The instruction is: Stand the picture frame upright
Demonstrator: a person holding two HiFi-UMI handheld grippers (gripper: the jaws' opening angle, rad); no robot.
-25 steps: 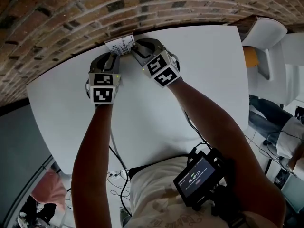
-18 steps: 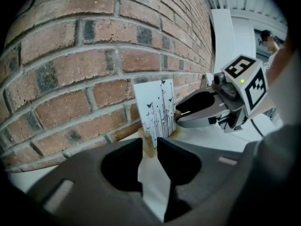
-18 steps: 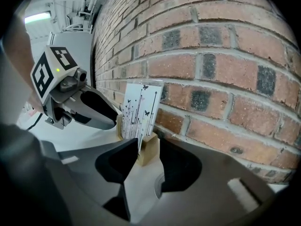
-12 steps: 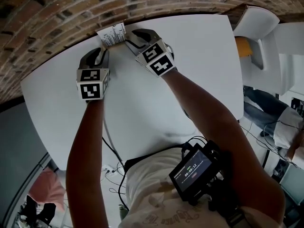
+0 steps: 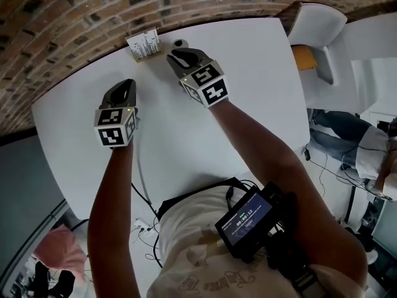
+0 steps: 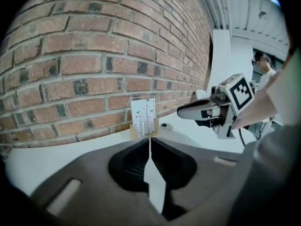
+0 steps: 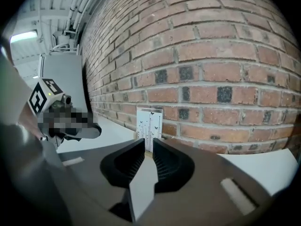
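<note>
The picture frame [image 5: 144, 44], a small white card with thin black stems and butterflies, stands upright at the table's far edge against the brick wall. It also shows in the left gripper view [image 6: 143, 118] and the right gripper view [image 7: 149, 123]. My left gripper [image 5: 127, 84] is back from it at the left, its jaws closing to a hairline slit [image 6: 149, 140] with nothing between them. My right gripper [image 5: 175, 56] is just right of the frame and apart from it. Its jaws [image 7: 148, 145] are closing too, with a narrow empty gap left.
A small dark round piece [image 5: 179, 43] lies on the white table [image 5: 260, 73] right of the frame. The brick wall [image 5: 74, 17] runs along the far edge. A white chair [image 5: 316, 27] stands at the right, where people sit beyond the table.
Both grippers let go of the frame and drew back toward me, the left one farther. The frame stays standing by the wall. The jaws of both have narrowed.
</note>
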